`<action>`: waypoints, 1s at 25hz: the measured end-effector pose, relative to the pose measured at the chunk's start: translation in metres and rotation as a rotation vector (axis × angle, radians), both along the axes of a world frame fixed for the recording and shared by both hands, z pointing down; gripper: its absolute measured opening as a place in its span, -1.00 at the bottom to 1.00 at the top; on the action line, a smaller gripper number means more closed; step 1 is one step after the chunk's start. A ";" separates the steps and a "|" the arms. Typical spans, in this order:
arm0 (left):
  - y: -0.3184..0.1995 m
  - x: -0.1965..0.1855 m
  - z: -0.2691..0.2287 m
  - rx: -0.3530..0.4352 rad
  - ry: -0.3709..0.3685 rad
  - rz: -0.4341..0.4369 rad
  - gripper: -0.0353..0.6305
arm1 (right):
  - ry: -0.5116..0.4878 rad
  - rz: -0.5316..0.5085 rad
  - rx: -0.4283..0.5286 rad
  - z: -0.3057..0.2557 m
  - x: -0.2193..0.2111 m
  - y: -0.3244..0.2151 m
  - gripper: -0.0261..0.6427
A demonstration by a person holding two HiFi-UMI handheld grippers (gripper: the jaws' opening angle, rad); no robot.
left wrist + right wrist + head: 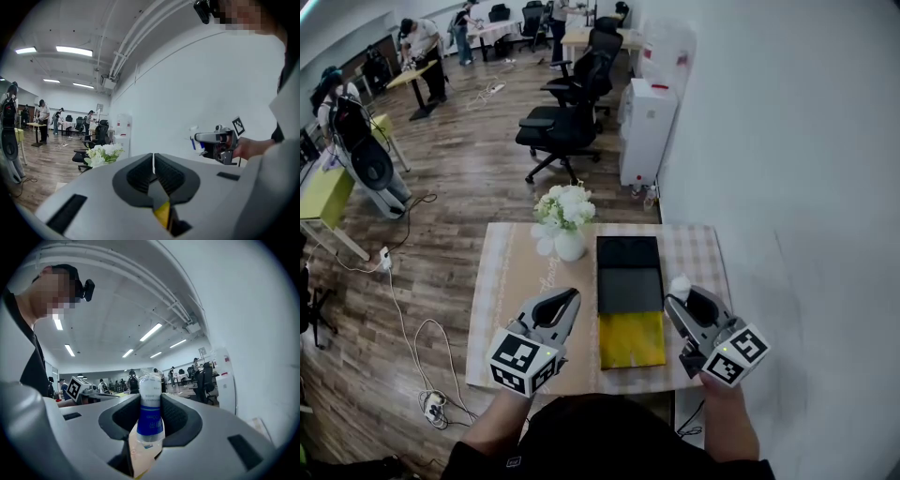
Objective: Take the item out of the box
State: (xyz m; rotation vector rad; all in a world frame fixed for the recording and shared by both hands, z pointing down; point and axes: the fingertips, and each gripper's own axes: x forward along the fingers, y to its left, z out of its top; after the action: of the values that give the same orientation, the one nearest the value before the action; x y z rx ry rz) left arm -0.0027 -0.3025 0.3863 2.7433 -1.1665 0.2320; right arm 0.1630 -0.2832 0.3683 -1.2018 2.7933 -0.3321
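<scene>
Right gripper (677,300) above table (508,314), jaws gripping bottle (150,411) | left gripper (572,294) alongside, jaws together

Open-plan office. Black swivel office chairs (562,122) stand on a brown wood-plank floor (478,178), with pale work desks (405,77) at the far end and people (422,47) standing by them. Long white ceiling strip lights (74,50) overhead; loose white cables (403,309) trail across the floor.

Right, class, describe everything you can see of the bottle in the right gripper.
The bottle is small and white with a blue printed band, seemingly wrapped in clear film that crinkles at its top. It stands upright between the right gripper's fingers, which press on both its sides, held over the table beside the box.
</scene>
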 end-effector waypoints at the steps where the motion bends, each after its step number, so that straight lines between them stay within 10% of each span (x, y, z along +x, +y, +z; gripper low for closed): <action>1: 0.000 0.000 0.000 0.001 0.002 0.000 -0.83 | -0.015 0.009 0.013 -0.004 0.003 0.002 -0.50; 25: -0.013 0.000 -0.001 0.018 0.000 -0.001 -0.83 | -0.033 0.147 0.138 -0.021 0.035 0.009 -0.52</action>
State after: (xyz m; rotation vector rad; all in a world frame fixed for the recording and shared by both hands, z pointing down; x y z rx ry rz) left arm -0.0022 -0.3155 0.3851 2.7581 -1.1755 0.2224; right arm 0.1978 -0.2741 0.3473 -1.3461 2.6315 -0.1440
